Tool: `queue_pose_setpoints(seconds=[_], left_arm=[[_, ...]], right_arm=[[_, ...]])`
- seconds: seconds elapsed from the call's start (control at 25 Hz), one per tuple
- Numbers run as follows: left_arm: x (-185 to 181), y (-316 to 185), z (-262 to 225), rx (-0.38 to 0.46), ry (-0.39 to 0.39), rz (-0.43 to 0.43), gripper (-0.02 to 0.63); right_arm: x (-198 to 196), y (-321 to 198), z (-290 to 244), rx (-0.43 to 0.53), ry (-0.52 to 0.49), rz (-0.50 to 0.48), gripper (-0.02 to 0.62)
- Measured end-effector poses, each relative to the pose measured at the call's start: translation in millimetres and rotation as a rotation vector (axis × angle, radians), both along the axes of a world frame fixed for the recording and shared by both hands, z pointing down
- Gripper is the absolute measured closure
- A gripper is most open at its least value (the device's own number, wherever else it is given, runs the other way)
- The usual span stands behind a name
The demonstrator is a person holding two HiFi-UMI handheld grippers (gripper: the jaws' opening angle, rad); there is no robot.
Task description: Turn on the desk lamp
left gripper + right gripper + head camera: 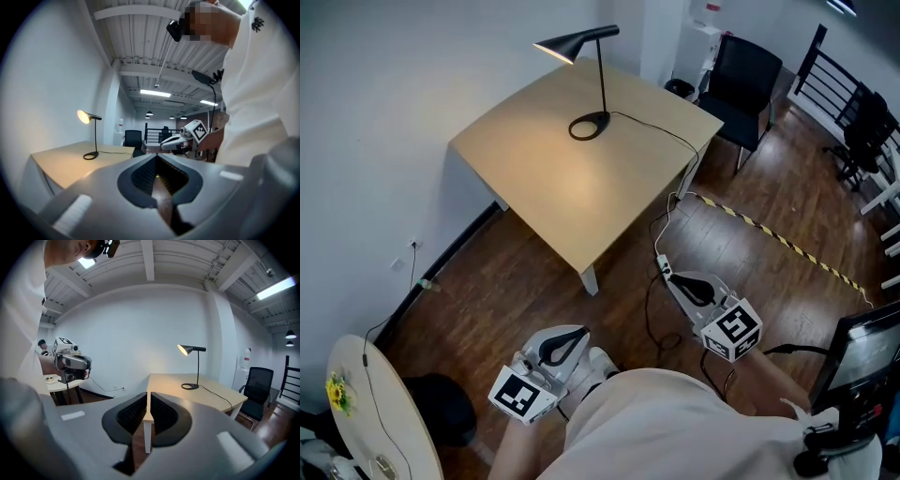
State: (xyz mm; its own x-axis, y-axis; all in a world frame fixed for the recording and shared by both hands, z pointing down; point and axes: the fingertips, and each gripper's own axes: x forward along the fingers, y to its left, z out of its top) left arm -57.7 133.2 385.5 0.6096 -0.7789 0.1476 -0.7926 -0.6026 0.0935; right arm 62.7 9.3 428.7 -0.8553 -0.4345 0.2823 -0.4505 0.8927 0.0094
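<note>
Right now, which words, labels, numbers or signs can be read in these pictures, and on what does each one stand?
No text can be read anywhere.
Left cube and right cube: black-and-white square patterns only, no letters or numbers.
Shirt emblem: dark mark, too blurred to read.
Dispenser: red label on top, too small to read.
</note>
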Motion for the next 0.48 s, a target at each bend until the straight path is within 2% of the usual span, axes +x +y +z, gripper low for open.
queue_pose_setpoints(seconds=[0.32,0.48], left_arm=[[103,41,-4,-0.013,-0.009,0.04,0.589],[132,64,-3,-0.043,-0.011,0.029,0.589]], right_arm=[[93,65,-17,0.006,-0.064,-0.018,0.565],[116,91,-12,0.01,-0.058,-0.046,0.565]])
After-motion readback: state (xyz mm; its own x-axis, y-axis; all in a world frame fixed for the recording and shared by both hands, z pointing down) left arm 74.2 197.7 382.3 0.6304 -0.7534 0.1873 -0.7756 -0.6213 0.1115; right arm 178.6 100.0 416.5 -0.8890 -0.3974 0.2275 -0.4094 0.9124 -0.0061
